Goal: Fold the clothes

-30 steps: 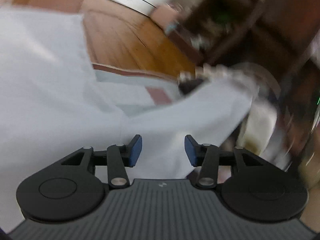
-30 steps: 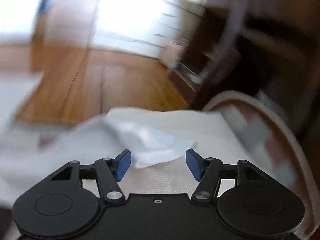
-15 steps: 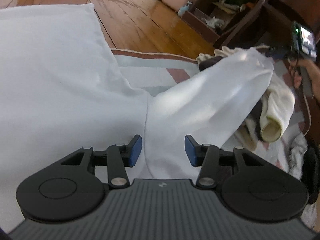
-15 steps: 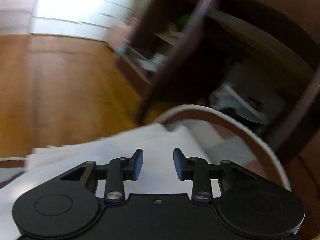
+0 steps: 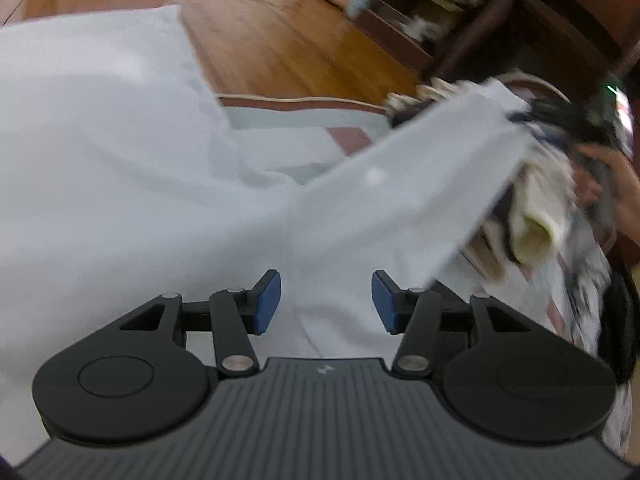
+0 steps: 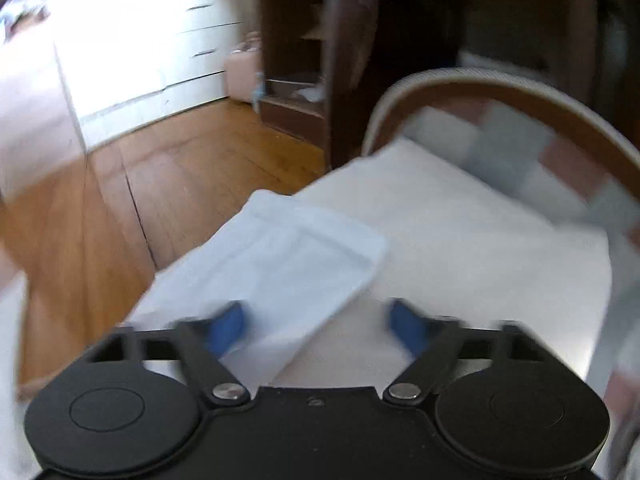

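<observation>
A white garment (image 5: 120, 168) lies spread on a checked rug (image 5: 280, 120). Its sleeve (image 5: 420, 184) stretches right toward a hand (image 5: 600, 172) holding a dark device. My left gripper (image 5: 326, 300) hovers just above the cloth where sleeve meets body; its jaws are opening and the pads press nothing. In the right wrist view, a folded flap of the pale cloth (image 6: 280, 264) lies on the garment (image 6: 460, 248). The right gripper (image 6: 318, 324) sits over the flap's near end. Its blurred jaws stand wide apart and are closing, clear of the cloth.
A heap of other clothes (image 5: 536, 232) sits right of the sleeve. Wooden floor (image 6: 180, 184) lies beyond the rug's cream-and-brown border (image 6: 500, 80). Dark wooden furniture (image 6: 304, 60) and white drawers (image 6: 180, 40) stand at the back.
The sleeve has lifted off the clothes heap and now stretches straighter to the right. The right gripper's view swung left, and its jaws stand wider than half a second ago. The left jaws widened slightly.
</observation>
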The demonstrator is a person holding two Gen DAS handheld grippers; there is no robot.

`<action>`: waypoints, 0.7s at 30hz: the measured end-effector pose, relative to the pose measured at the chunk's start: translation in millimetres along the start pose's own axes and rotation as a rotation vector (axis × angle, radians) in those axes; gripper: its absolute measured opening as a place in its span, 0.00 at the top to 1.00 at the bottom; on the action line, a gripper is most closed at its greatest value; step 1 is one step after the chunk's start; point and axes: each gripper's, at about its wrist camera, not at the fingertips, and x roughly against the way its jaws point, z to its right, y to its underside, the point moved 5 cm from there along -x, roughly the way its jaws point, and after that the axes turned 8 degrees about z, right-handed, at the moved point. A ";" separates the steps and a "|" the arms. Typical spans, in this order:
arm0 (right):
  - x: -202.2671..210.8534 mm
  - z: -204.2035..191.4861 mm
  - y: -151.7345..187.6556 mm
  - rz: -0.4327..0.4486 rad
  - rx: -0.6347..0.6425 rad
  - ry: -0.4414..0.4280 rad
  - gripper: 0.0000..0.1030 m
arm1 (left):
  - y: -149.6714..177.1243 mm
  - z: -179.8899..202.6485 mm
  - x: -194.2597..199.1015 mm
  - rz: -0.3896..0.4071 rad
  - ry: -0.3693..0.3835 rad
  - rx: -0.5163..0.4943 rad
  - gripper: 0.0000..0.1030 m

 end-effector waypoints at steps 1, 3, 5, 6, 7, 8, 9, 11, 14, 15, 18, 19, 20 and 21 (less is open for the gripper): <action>-1.9 -4.8 -2.7 0.018 0.038 -0.007 0.96 | 1.7 4.0 4.5 -0.034 -0.001 -0.013 0.51; 7.2 -11.2 -19.4 0.108 0.071 0.017 0.97 | 15.6 3.7 9.7 -0.108 -0.005 0.011 0.51; 23.6 -15.3 -35.4 0.204 0.066 0.018 0.97 | 33.8 0.2 13.4 -0.184 -0.009 0.057 0.51; 27.2 -16.5 -41.0 0.230 0.072 0.029 0.98 | 43.4 -0.6 16.1 -0.206 0.006 0.089 0.51; 25.2 -16.4 -45.3 0.238 0.074 0.034 0.98 | 52.0 0.6 19.7 -0.208 0.039 0.130 0.51; 21.5 -14.9 -46.5 0.223 0.076 0.041 0.98 | 57.7 2.8 22.1 -0.225 0.065 0.166 0.51; 17.9 -13.6 -47.2 0.207 0.078 0.048 0.98 | 61.7 5.6 22.7 -0.251 0.084 0.188 0.51; 8.7 -13.5 -44.4 0.174 0.093 0.062 0.98 | 67.0 12.9 24.0 -0.289 0.100 0.190 0.52; -3.8 -19.2 -42.0 0.159 0.127 0.071 0.98 | 65.3 21.6 35.6 -0.311 0.075 0.122 0.51; -4.7 -21.3 -40.9 0.158 0.134 0.072 0.97 | 59.0 21.6 45.8 -0.282 0.047 0.077 0.51; -9.0 -28.3 -42.1 0.157 0.160 0.066 0.97 | 31.7 0.8 82.0 -0.170 -0.043 0.030 0.45; -5.8 -32.4 -43.2 0.167 0.179 0.062 0.97 | 25.3 -12.1 92.1 -0.145 -0.087 0.037 0.43; -2.7 -36.4 -44.3 0.177 0.198 0.059 0.97 | 24.3 -27.8 100.6 -0.136 -0.153 0.045 0.41; 0.6 -40.1 -45.7 0.187 0.214 0.055 0.97 | 23.2 -43.5 109.2 -0.128 -0.220 0.053 0.40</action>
